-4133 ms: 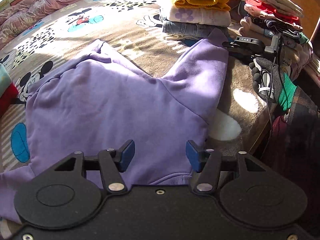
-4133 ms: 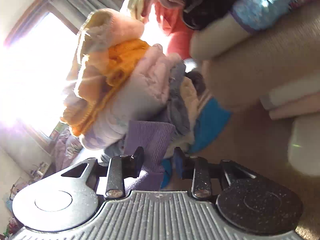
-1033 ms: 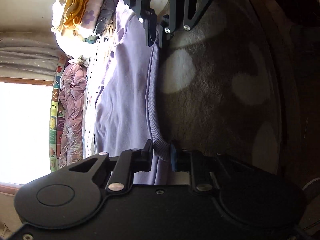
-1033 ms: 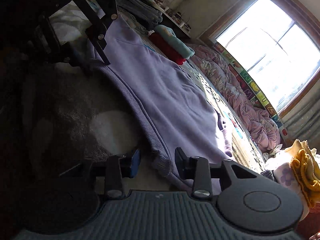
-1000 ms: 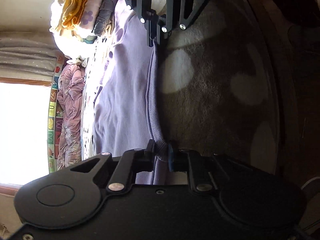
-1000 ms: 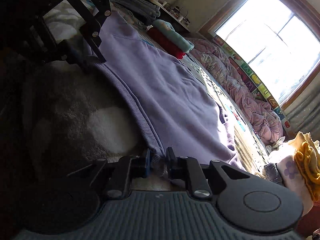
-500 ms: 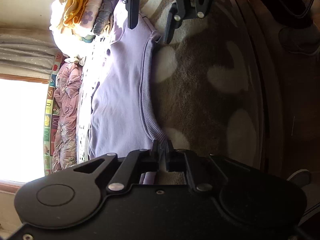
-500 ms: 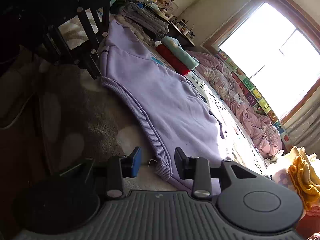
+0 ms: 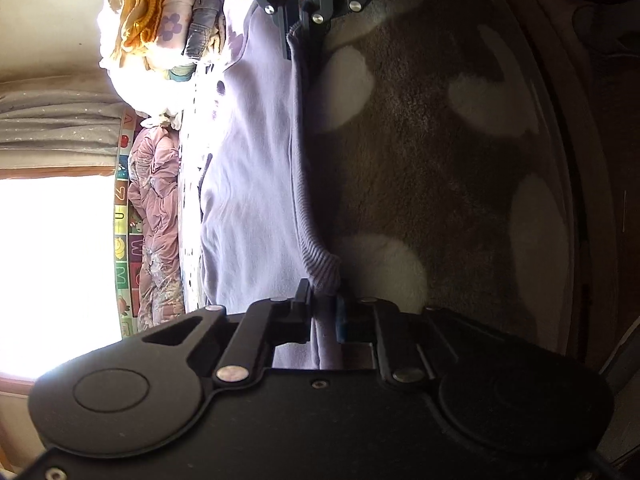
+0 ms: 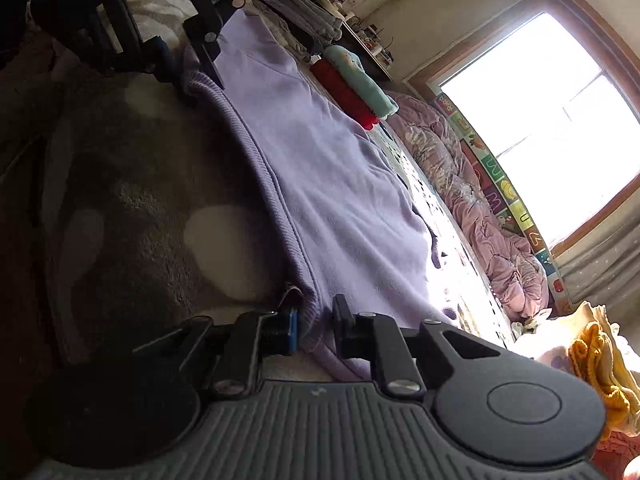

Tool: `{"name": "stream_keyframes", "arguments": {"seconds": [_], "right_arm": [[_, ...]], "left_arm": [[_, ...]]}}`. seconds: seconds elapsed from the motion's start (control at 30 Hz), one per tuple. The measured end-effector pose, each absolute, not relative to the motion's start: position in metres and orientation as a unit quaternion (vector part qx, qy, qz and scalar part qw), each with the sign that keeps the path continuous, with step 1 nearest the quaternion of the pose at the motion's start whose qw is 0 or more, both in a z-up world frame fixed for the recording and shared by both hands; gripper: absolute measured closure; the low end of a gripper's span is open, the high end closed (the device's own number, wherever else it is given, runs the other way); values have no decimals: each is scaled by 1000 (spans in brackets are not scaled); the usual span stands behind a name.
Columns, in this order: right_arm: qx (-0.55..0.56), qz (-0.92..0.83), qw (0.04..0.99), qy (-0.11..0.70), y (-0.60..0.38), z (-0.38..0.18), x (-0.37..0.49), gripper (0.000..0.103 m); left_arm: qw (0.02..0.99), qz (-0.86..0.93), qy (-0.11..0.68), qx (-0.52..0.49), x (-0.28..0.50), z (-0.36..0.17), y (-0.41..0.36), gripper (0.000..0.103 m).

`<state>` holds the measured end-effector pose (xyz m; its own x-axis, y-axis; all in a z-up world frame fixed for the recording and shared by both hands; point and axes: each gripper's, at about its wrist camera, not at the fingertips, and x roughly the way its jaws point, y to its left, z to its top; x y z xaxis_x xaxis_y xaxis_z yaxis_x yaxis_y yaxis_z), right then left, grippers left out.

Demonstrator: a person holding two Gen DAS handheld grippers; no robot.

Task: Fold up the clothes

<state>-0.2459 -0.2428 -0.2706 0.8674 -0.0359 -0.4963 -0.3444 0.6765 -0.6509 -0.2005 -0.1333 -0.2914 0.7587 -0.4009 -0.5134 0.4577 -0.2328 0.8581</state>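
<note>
A purple sweatshirt (image 9: pixel 248 184) lies flat on the bed, its ribbed hem running along the near edge. In the left wrist view my left gripper (image 9: pixel 323 312) is shut on one end of the hem, and fabric fills the gap between the pads. My right gripper (image 9: pixel 300 16) shows at the top, clamped on the far end of the same hem. In the right wrist view the right gripper (image 10: pixel 314 322) is shut on the sweatshirt (image 10: pixel 328 168) hem. The left gripper (image 10: pixel 180 68) holds the opposite corner at the upper left.
A brown blanket with pale spots (image 9: pixel 440 160) covers the bed up to its dark edge (image 9: pixel 580 160). A stack of folded clothes (image 9: pixel 168 20) stands past the right gripper. A pink quilt (image 10: pixel 480 208) lies under the bright window. Red and teal folded items (image 10: pixel 352 84) sit behind the left gripper.
Half a second ago the right gripper was open just off the hem; now it is shut on it. The left gripper kept its hold, and the hem lies straighter between the two.
</note>
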Motion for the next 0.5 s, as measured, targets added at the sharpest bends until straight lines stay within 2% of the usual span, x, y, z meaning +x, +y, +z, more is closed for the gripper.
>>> {"name": "stream_keyframes", "arguments": {"seconds": [0.13,0.3,0.37,0.4,0.43,0.5], "right_arm": [[-354,102,895,251,-241,-255,-254,92],[-378,110,882,259,-221,-273,-265,91],[-364,110,888,259,-223,-268,-266,88],[-349,113,894,259,-226,-263,-267,83],[-328,118,901,259,-231,-257,-269,80],[-246,125,928,249,-254,-241,-276,72]], "left_arm": [[629,-359,42,689,-204,-274,-121,97],[596,-350,45,722,-211,-305,-124,97],[593,-357,62,719,-213,-293,-126,95],[612,-361,83,699,-203,-278,-122,84],[635,-365,106,673,-191,-260,-118,65],[677,-370,152,617,-166,-224,-109,49]]}}
